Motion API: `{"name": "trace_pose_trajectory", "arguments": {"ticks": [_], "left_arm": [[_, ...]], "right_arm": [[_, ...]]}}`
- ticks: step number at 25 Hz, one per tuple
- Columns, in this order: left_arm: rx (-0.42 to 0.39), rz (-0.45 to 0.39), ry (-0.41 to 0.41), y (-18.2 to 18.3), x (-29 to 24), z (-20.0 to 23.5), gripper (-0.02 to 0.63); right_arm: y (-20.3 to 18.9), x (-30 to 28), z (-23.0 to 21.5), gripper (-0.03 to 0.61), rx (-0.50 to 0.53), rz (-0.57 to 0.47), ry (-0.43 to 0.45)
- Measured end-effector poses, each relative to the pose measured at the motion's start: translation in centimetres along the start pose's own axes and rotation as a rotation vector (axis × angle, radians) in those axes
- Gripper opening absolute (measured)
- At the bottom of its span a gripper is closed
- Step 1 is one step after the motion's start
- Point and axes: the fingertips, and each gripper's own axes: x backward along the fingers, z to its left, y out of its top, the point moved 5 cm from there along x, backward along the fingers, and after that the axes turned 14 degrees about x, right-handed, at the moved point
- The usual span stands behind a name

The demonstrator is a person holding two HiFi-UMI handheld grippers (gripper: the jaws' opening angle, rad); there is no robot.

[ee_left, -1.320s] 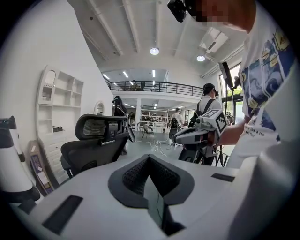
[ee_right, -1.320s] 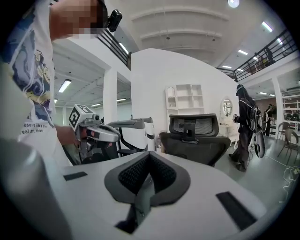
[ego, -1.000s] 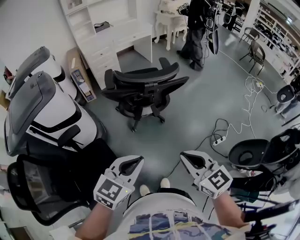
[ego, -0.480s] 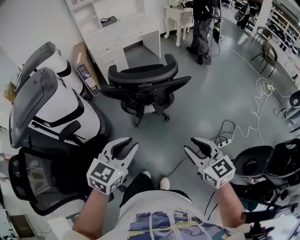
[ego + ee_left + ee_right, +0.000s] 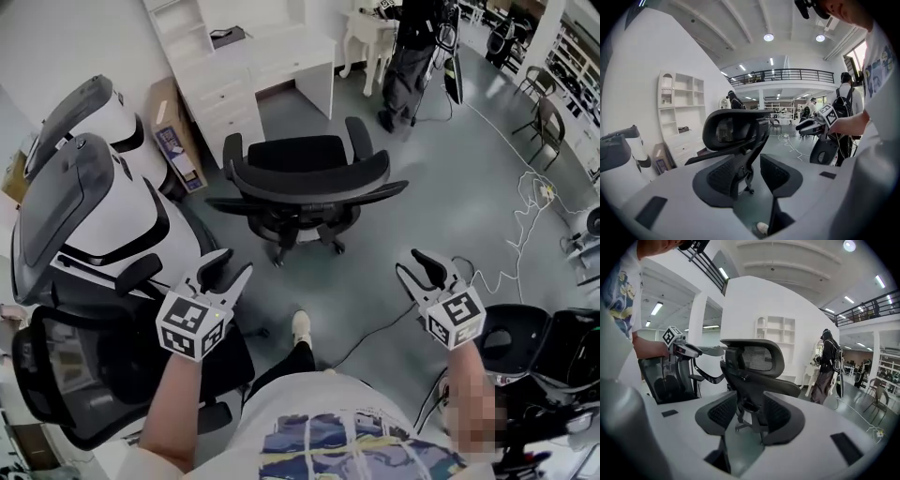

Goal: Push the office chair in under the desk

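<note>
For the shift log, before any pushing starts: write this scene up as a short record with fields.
chair: black office chair, backrest towards the person, on open floor, apart from the desk
desk: white desk, beyond the chair, by the wall
left tongs: jaws opening, nothing between them, short of the chair
right tongs: jaws opening, nothing between them, short of the chair
bystander: person standing to the right of the desk
task state: chair not yet under the desk

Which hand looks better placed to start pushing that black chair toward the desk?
Right, narrowly: the right gripper, jaws opening and empty, faces the office chair squarely; the left gripper, also opening empty, aims off-centre.
</note>
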Motion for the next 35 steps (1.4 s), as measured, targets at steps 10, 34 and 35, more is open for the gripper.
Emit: {"name": "trace_pose_trajectory", "arguments": {"ticks": [10, 34, 35], "left_arm": [[-0.127, 0.098, 0.006, 2.3, -6.8, 11.6, 0.244], [-0.573, 0.433, -0.199, -1.0, -14.9, 13.9, 0.313], [-0.593, 0.428, -0.205, -1.1, -15.0, 13.8, 0.301]], "right_arm": [[0.4, -9.6, -6.4, 0.248, 0.19, 0.192, -0.009], [-2.7, -17.8, -10.0, 0.273, 0.611, 0.489, 0.181], [-2.8, -17.8, -10.0, 0.267, 0.616, 0.487, 0.183]]}}
